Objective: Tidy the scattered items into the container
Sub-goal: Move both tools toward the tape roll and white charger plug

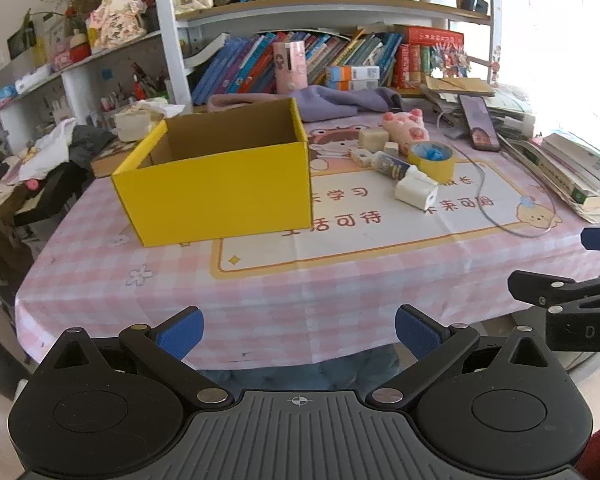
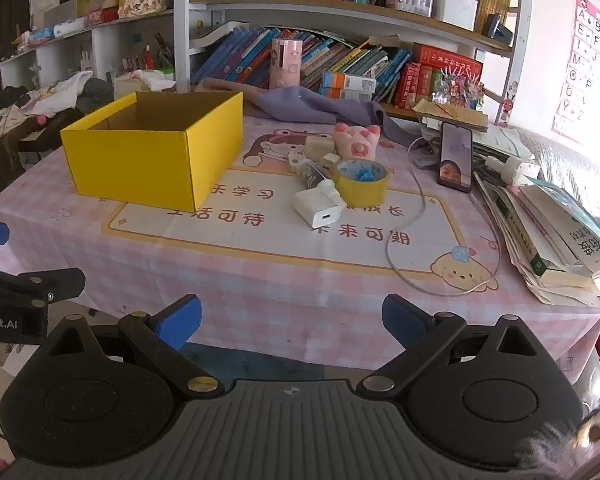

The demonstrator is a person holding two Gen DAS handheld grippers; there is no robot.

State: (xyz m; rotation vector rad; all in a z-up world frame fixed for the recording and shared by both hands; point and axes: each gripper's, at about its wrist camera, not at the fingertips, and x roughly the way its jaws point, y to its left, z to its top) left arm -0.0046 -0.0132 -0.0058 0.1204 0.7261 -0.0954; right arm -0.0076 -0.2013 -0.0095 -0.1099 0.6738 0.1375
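An open yellow cardboard box (image 1: 220,188) (image 2: 140,160) stands on the pink checked table, left of centre. To its right lies a cluster of items: a white charger (image 1: 416,194) (image 2: 318,208), a yellow tape roll (image 1: 434,160) (image 2: 362,182), a small tube (image 1: 392,165) (image 2: 314,174), pale cube blocks (image 1: 374,139) (image 2: 319,146) and a pink plush pig (image 1: 408,126) (image 2: 358,140). My left gripper (image 1: 299,334) hovers open at the table's near edge. My right gripper (image 2: 292,320) is open too, at the same edge, holding nothing.
A phone (image 2: 455,156) with a white cable (image 2: 404,240) lies right of the cluster. Stacked books (image 2: 556,236) fill the table's right side. A purple cloth (image 2: 312,106) and bookshelves stand behind. Clothes pile up at the left (image 1: 40,160).
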